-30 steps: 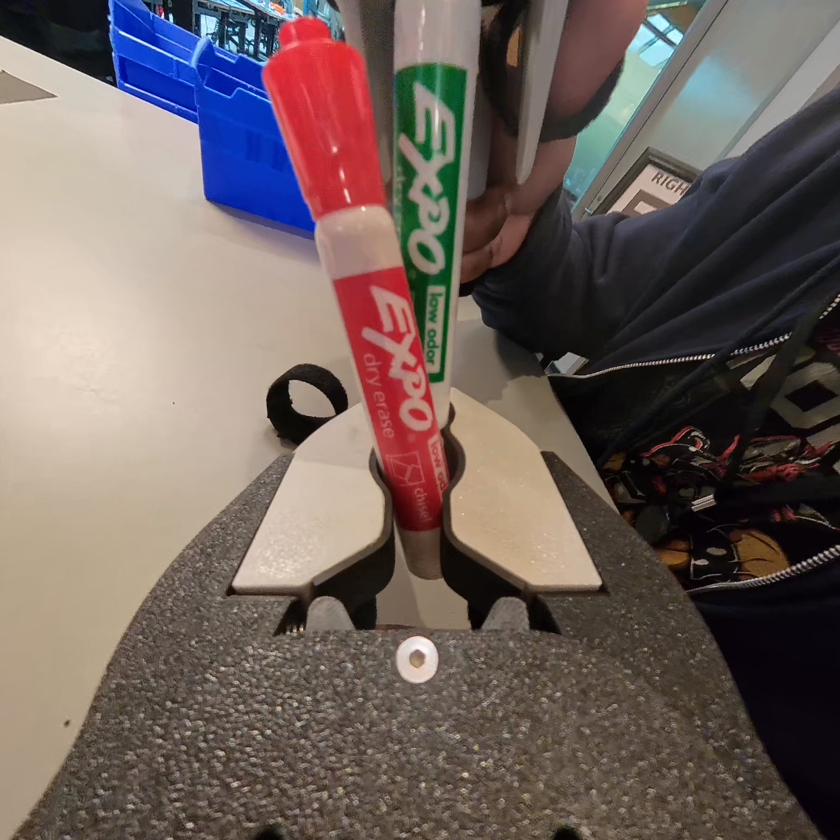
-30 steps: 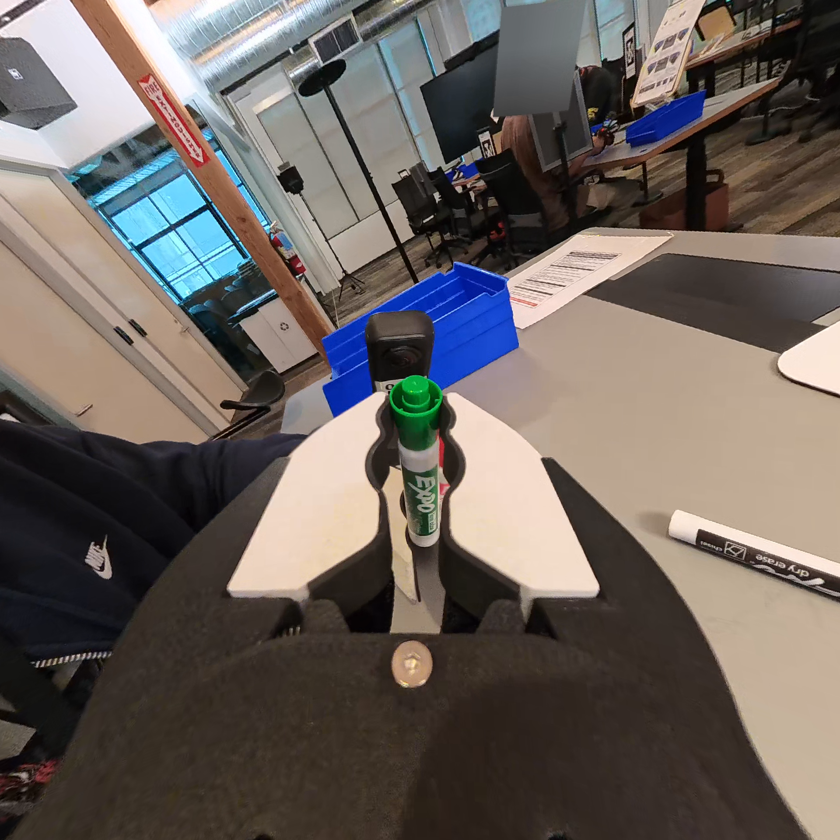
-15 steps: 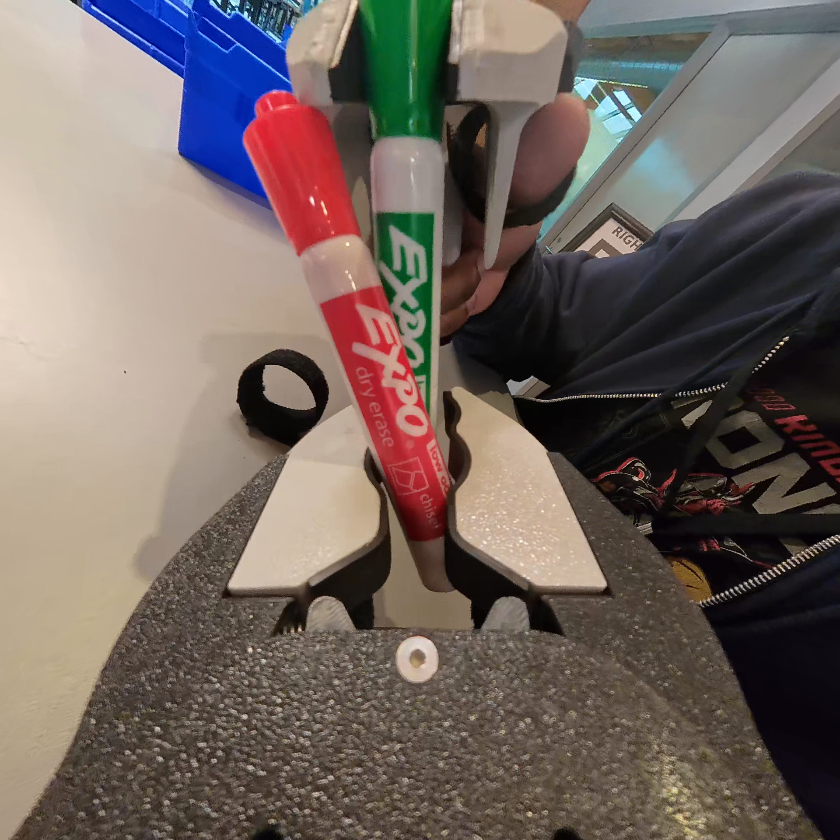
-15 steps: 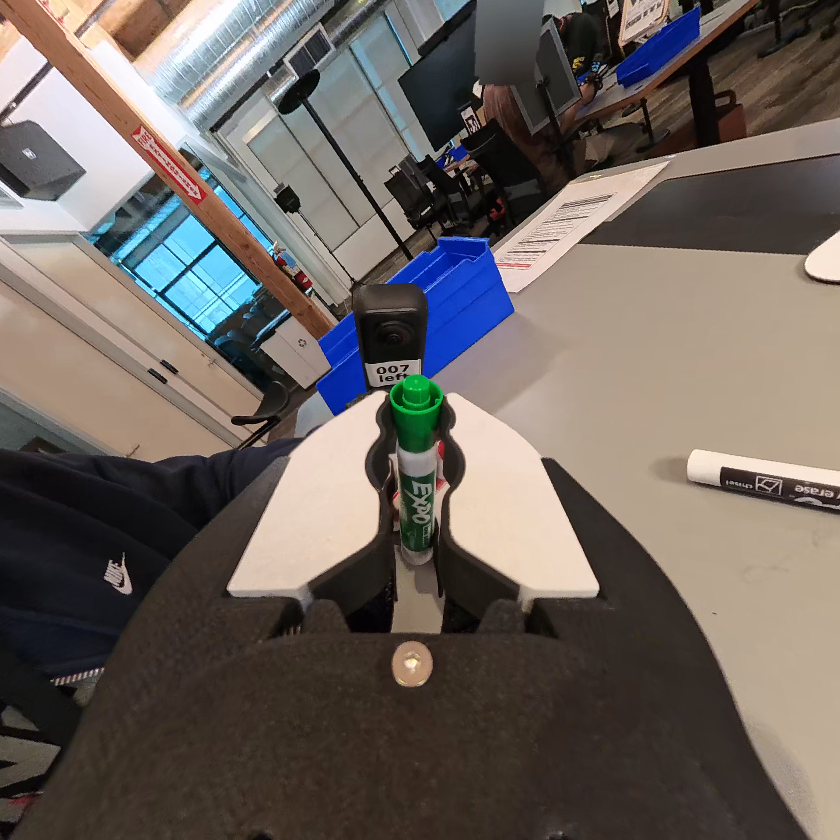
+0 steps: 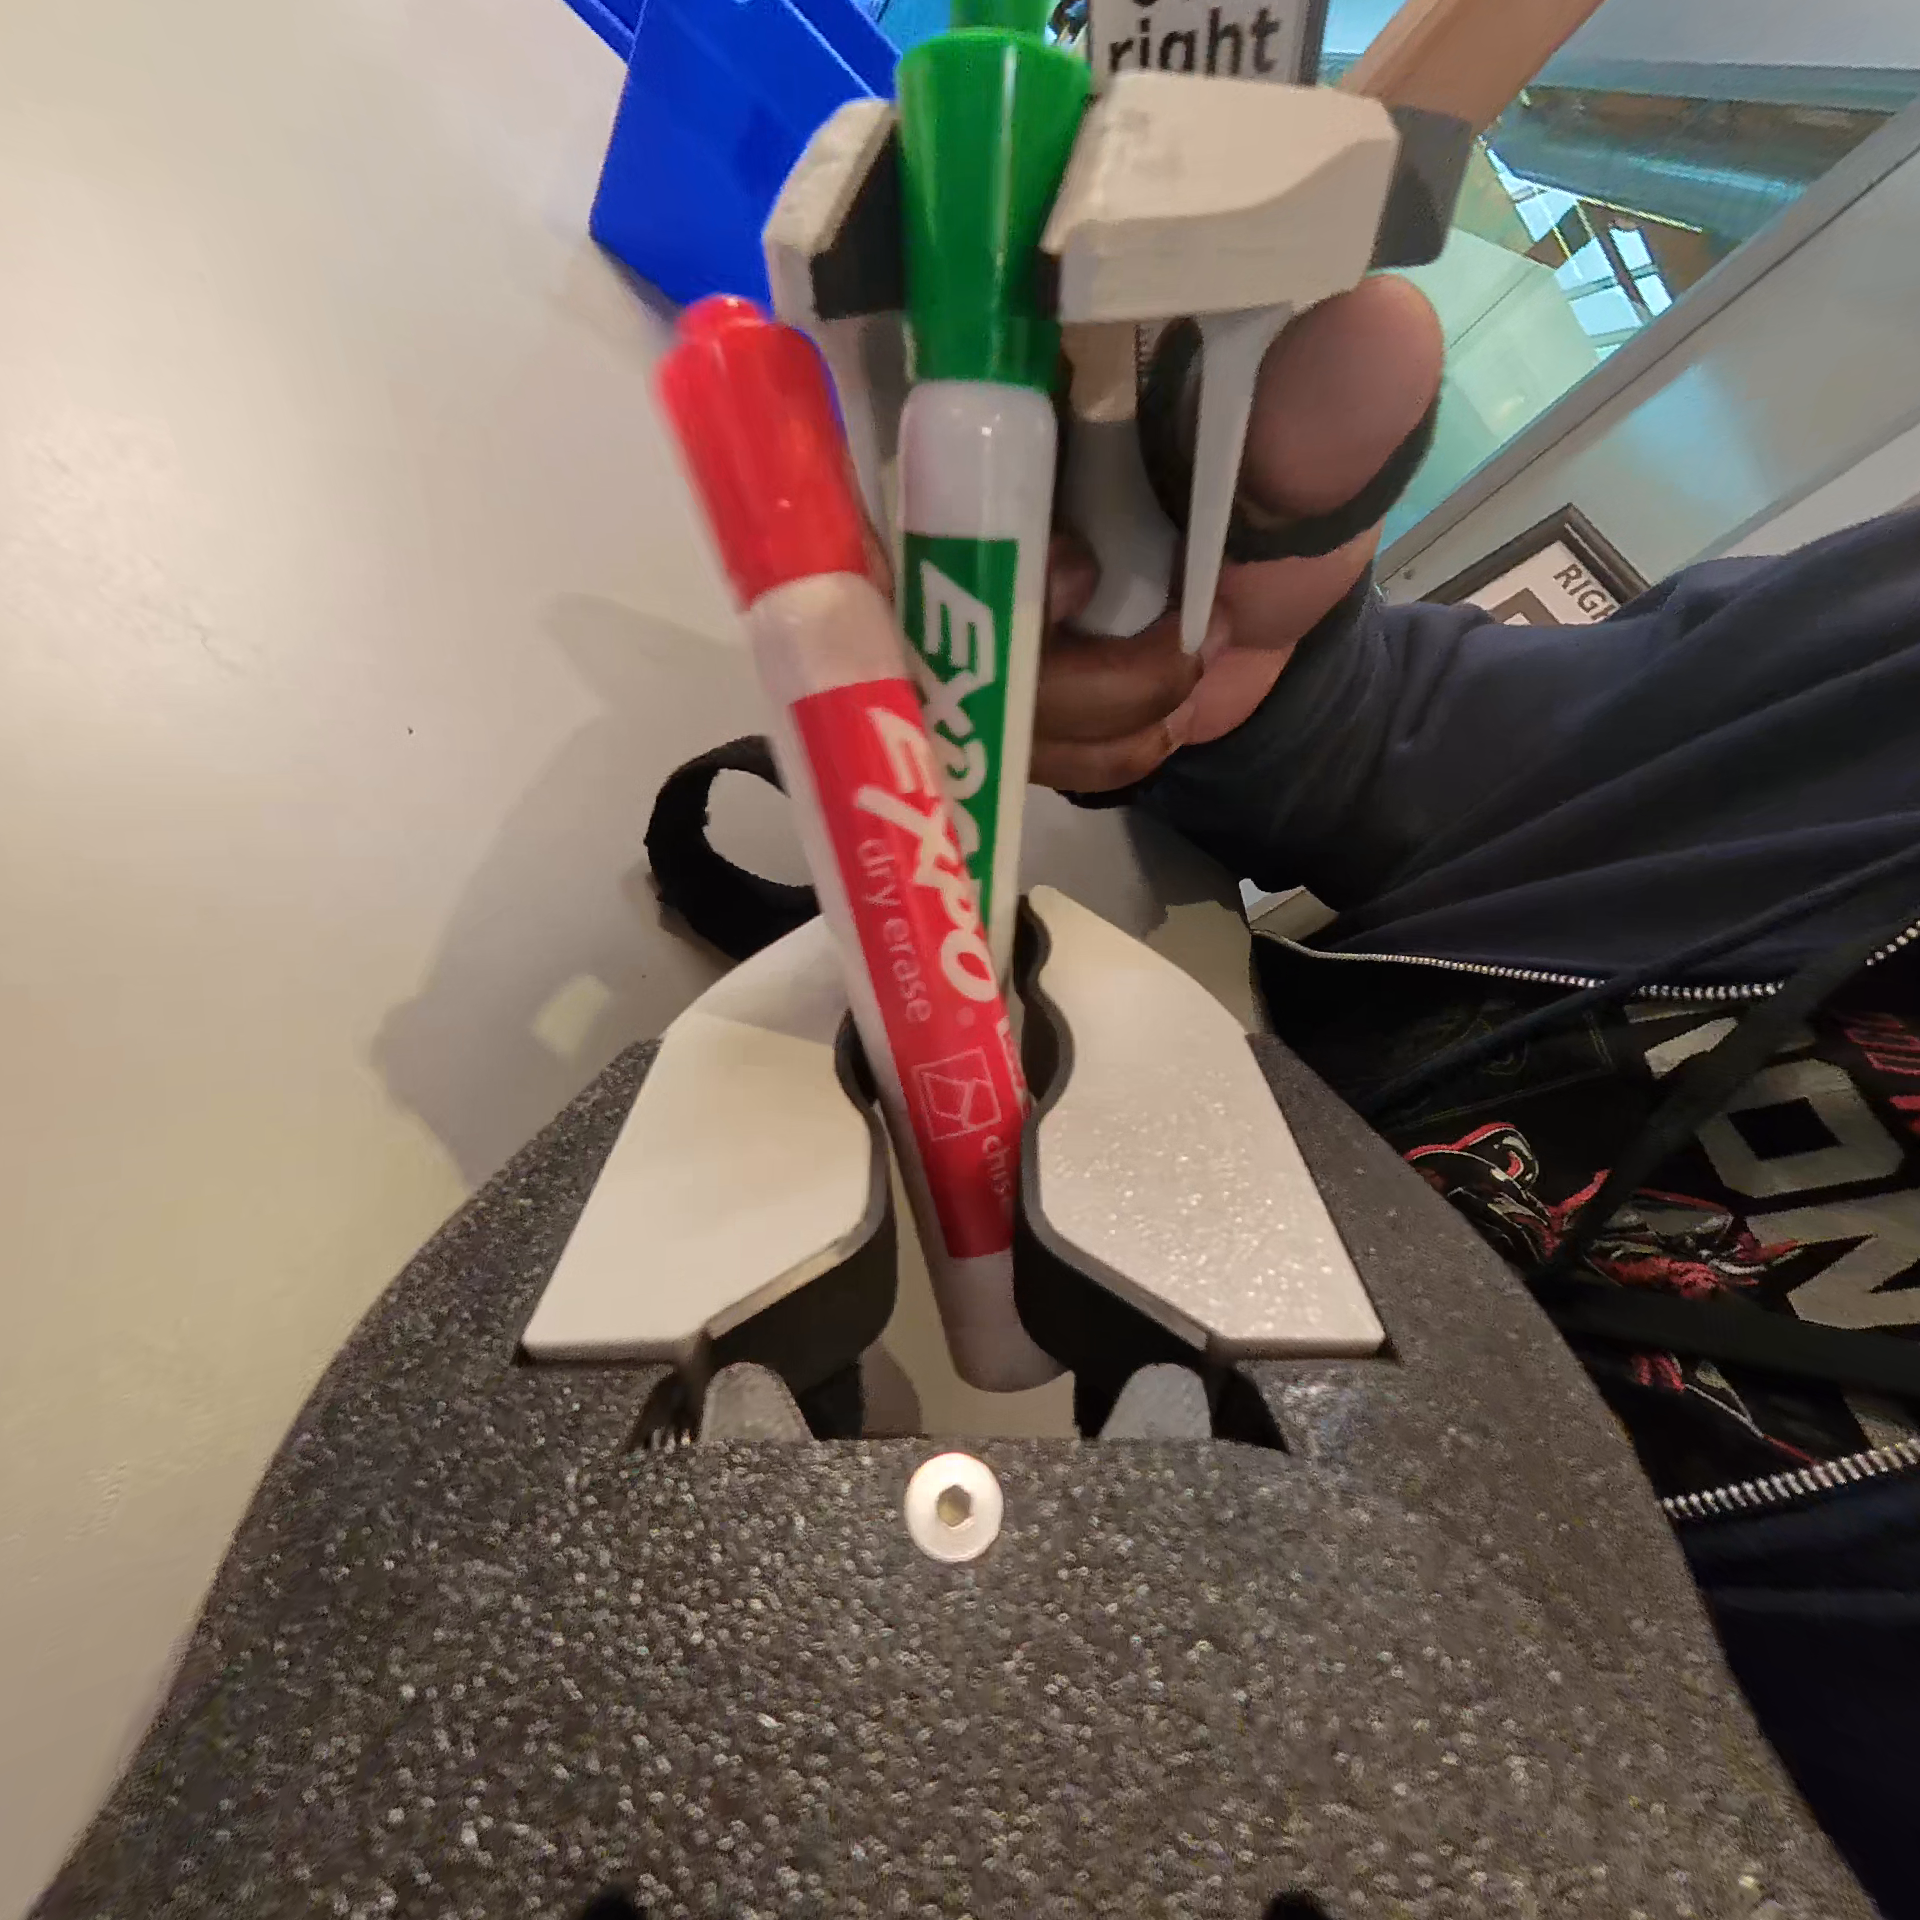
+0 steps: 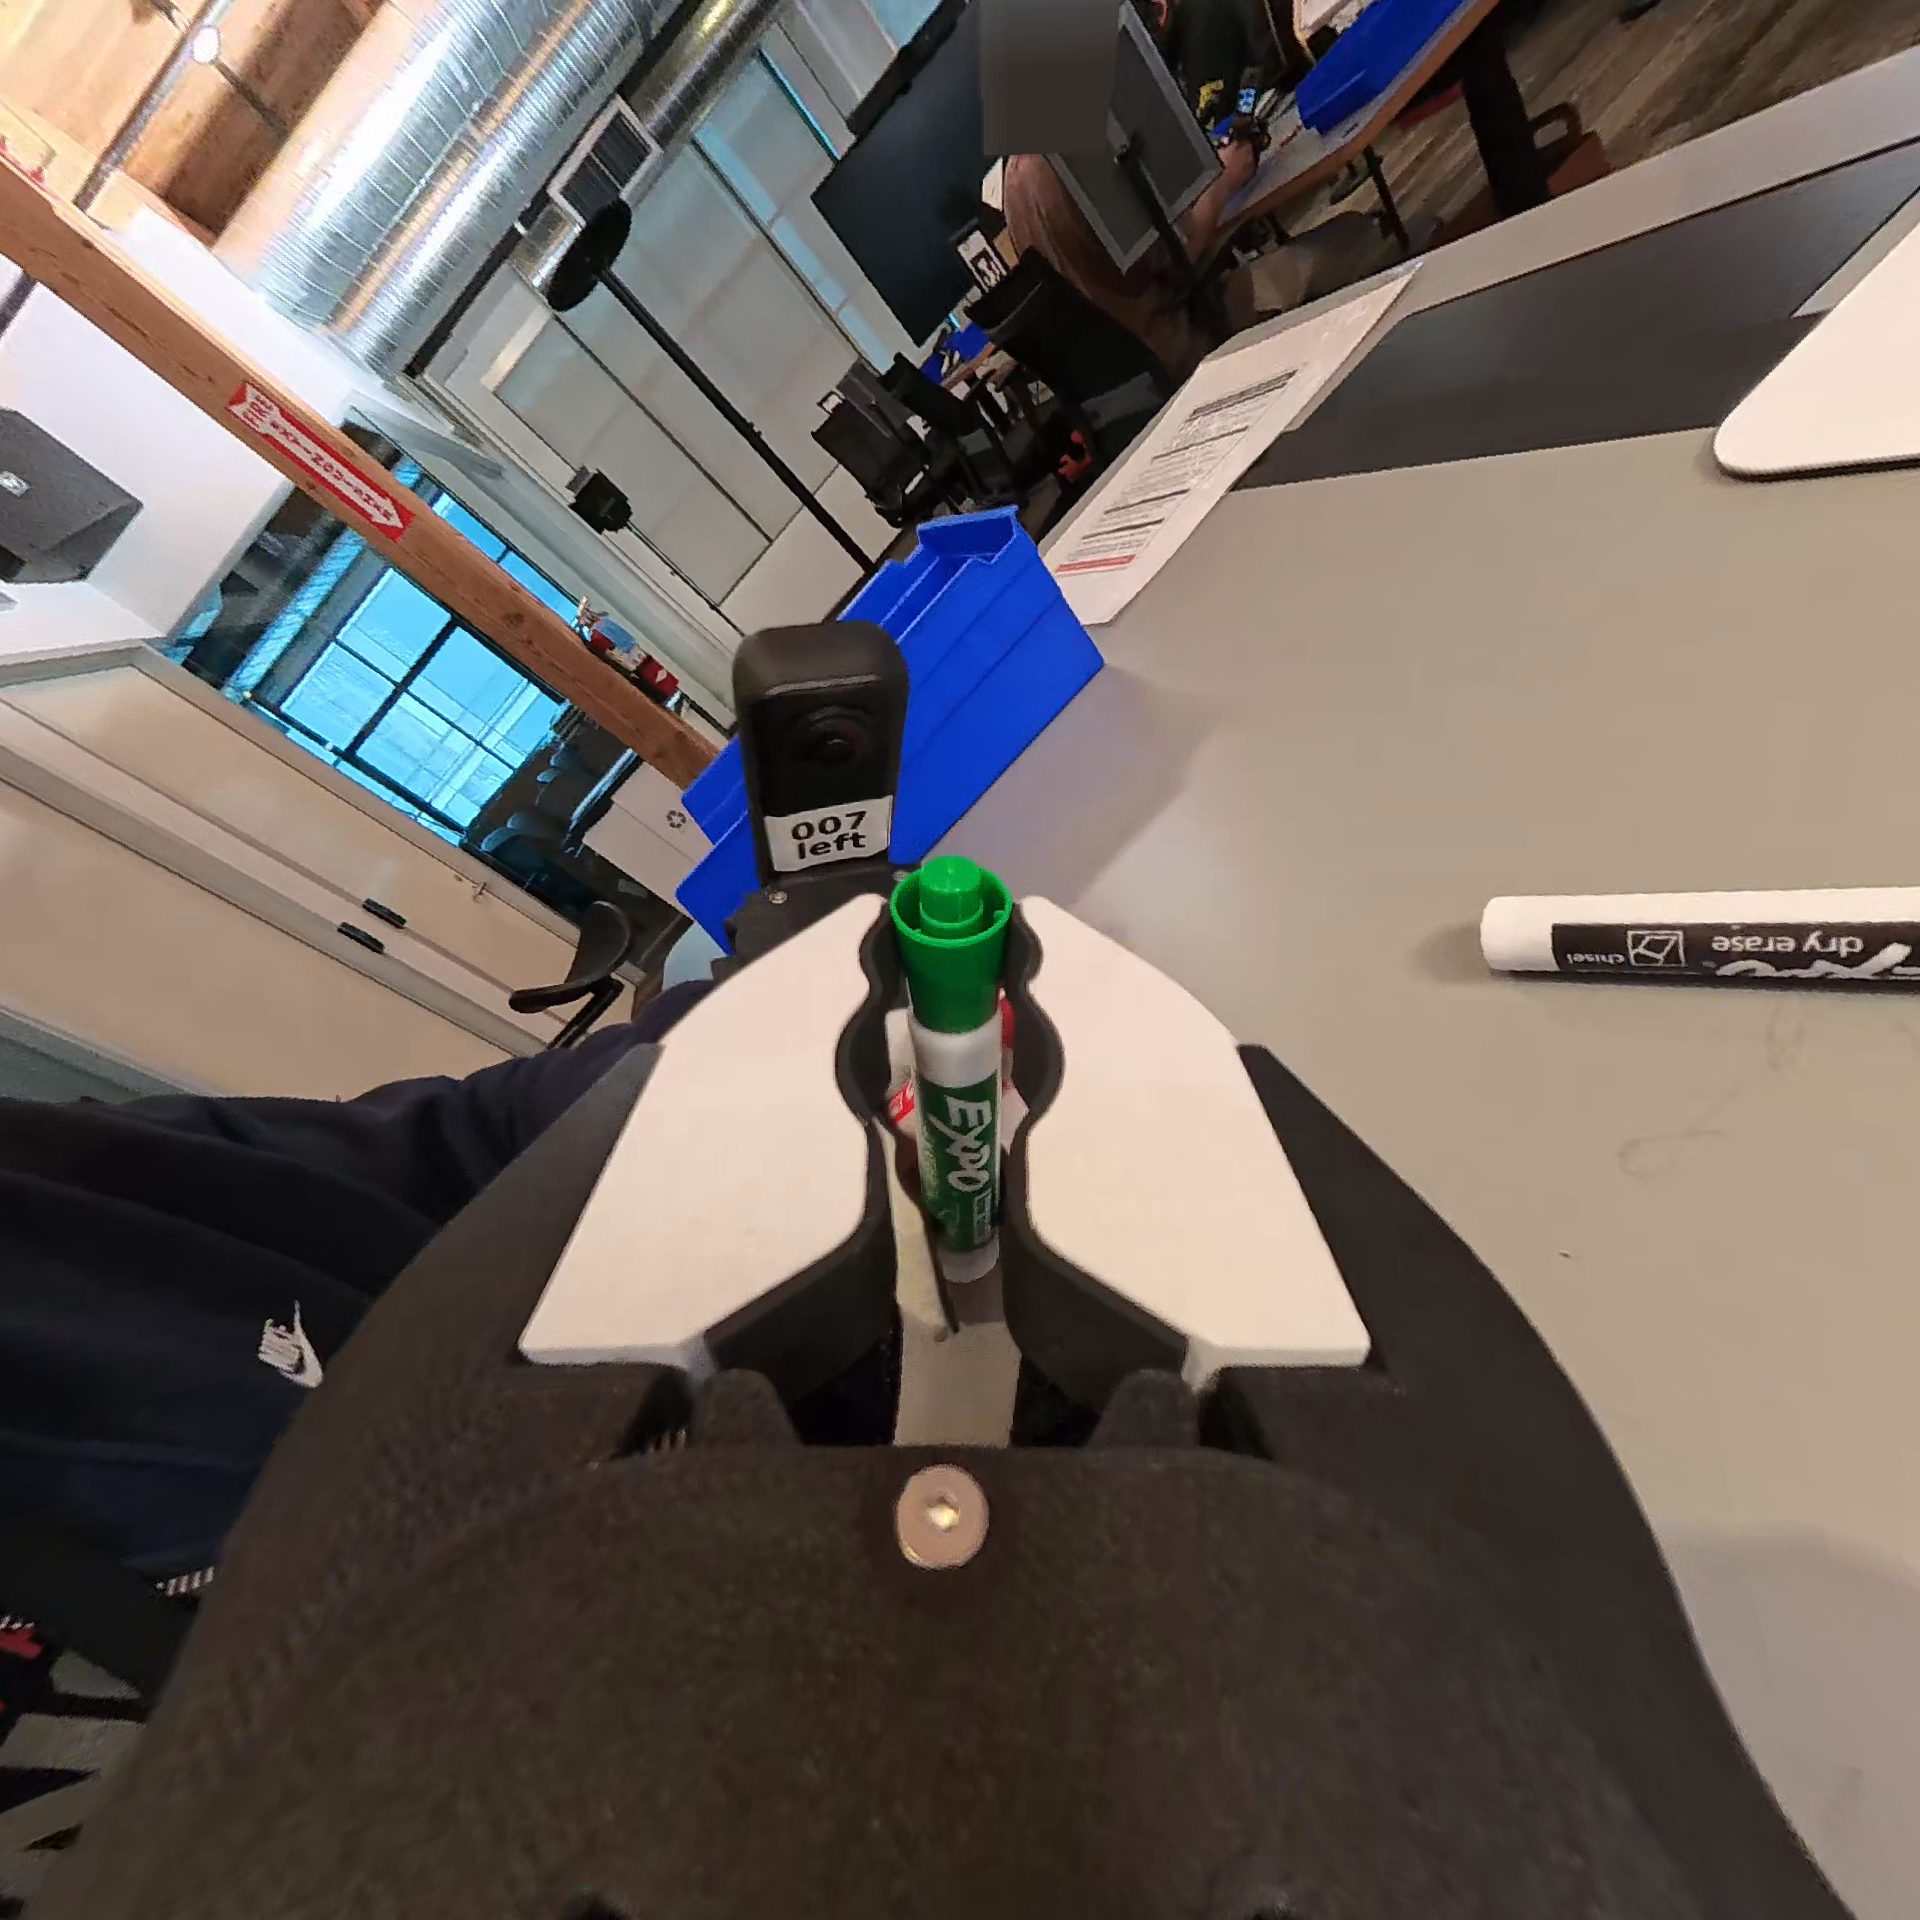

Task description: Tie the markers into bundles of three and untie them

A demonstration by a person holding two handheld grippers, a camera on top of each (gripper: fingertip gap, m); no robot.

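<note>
A: Left wrist view has the left gripper [image 5: 940, 1081] clenched on the red marker [image 5: 883, 831] low on its barrel, cap pointing up and leaning a little left. The green marker [image 5: 971, 540] stands just beside it on the right, its lower end seemingly in the same grip

B: And the right gripper [image 5: 971, 239]?

A: It comes in from the far side, fingers pinched on the green cap. Its own camera confirms that, jaws clamped round the green marker [image 6: 954, 1049] with a sliver of red behind it

B: So two markers gathered, a third needed?

A: That's my reading. A black marker [image 6: 1704, 943] lies alone on the grey table [image 6: 1455, 727] to the right, and a black loop strap [image 5: 717, 862] sits on the table just behind the left gripper, partly hidden by the red barrel

B: How would you do this bit well?

A: Bring the two barrels parallel before anything else; the red one tilts away at the top, so a strap would slip. Keep the left grip firm and low, and let the right nudge the caps together rather than pull

B: Hand poses?

A: The hand [image 5: 1278, 582] on the right gripper is wrapped round its trigger, wrist bent towards the body, gripper facing the left one nearly head-on. Whoever holds them sits close at the right, dark sleeve against the table edge
</note>
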